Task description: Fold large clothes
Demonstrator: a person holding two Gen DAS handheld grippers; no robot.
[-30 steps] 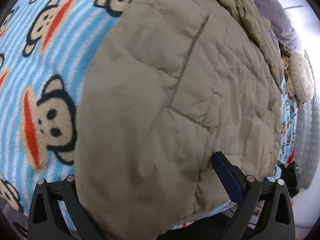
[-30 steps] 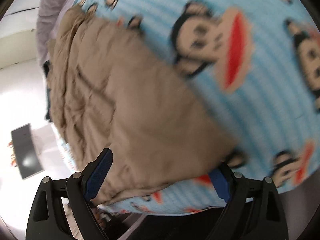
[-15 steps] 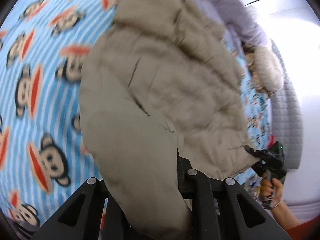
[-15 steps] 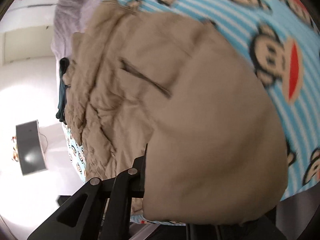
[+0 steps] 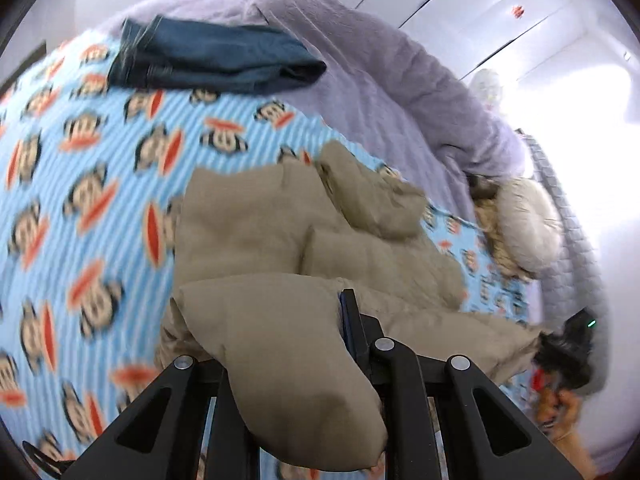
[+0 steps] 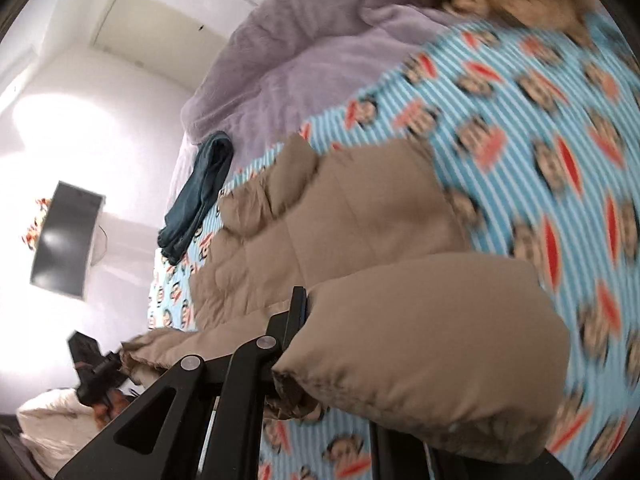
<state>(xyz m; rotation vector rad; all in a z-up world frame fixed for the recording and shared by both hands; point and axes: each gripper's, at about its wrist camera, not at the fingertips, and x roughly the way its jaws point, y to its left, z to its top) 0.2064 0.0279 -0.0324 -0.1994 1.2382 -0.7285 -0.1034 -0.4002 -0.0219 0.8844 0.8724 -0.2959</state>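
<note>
A tan quilted jacket (image 5: 280,232) lies on a blue striped monkey-print blanket (image 5: 80,160). My left gripper (image 5: 340,308) is shut on one corner of its near edge, and a puffy fold hangs over the fingers and hides the left one. At the far right of the left wrist view, my right gripper (image 5: 560,348) holds the other corner. In the right wrist view the right gripper (image 6: 306,304) is shut on the jacket (image 6: 360,208), whose edge is raised off the bed. The left gripper (image 6: 100,364) shows at the lower left, pinching the same edge.
Folded blue jeans (image 5: 216,64) lie at the far side of the bed, beside a lilac plush blanket (image 5: 380,80). A fluffy cream cushion (image 5: 524,224) and a grey quilted cover (image 5: 568,240) sit at the right. A dark screen (image 6: 66,240) hangs on the white wall.
Both grippers went from open around the jacket's near edge to shut on it, then rose and pulled back. The edge lifted off the bed, and the far bed came into view.
</note>
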